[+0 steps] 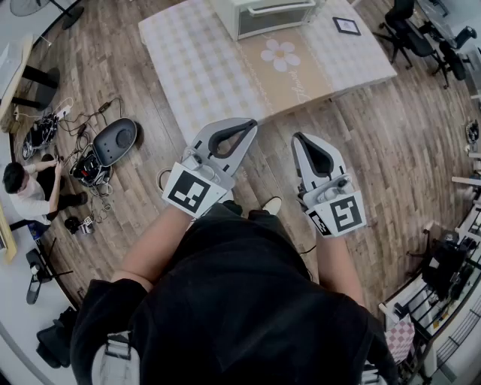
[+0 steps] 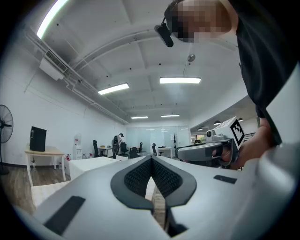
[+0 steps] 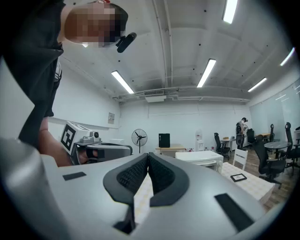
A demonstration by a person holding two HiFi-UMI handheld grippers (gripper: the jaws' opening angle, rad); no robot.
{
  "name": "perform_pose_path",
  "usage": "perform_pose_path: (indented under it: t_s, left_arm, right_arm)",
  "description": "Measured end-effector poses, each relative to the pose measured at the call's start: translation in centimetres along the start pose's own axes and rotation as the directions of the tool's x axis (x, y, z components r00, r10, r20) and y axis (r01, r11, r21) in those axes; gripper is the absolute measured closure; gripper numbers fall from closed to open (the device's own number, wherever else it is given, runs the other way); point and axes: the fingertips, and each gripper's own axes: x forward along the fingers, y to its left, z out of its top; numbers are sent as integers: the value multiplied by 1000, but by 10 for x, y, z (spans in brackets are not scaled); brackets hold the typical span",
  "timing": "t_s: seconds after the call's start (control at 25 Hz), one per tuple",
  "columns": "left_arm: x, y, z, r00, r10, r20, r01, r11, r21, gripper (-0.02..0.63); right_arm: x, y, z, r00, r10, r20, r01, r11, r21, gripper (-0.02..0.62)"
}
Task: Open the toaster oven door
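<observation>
The white toaster oven [image 1: 267,15] stands at the far edge of a low table with a checked cloth [image 1: 203,68], its door closed and the handle bar across the front. In the right gripper view the oven [image 3: 201,158] is a white box some way ahead. Both grippers hang over the wooden floor in front of the person's body, well short of the table. The left gripper [image 1: 248,122] is shut with nothing in it, its pads meeting at the tip [image 2: 151,158]. The right gripper [image 1: 297,137] is also shut and empty [image 3: 148,155].
A small black-framed picture [image 1: 346,25] and a daisy-print mat [image 1: 282,54] lie on the table. A person [image 1: 26,192] sits on the floor at the left, beside cables and a dark device [image 1: 113,143]. Office chairs [image 1: 409,30] stand at the far right, equipment racks [image 1: 443,278] at the right.
</observation>
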Motion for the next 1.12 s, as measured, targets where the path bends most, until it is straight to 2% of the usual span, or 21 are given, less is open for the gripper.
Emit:
perform_pose_path:
  t_s: [0.16,0.56,0.72,0.92,1.12]
  left_arm:
    - [2,-26,8,1000,-1,11,1,1000,12,591]
    - [12,-103,4,999,48,-14,-48,999,-13,591]
    - [23,-130,7,998,67,-18,-67,998,3,591]
    - [39,-155,19,995,93,25,-95,994,47,591]
    - [54,-175,14,995,94,-26,-93,995,36,591]
  right_arm:
    - [-22,1,5,1000,14,4,-14,1000,-8,575]
    - [-89,-7,6,997,79,10,-79,997,6,574]
    - [-114,-17,7,995,100,10,-100,995,2,574]
    - [-138,-30,7,991,132,18,-132,991,2,574]
    - [-151,-41,6,988,151,16,-151,988,-3,572]
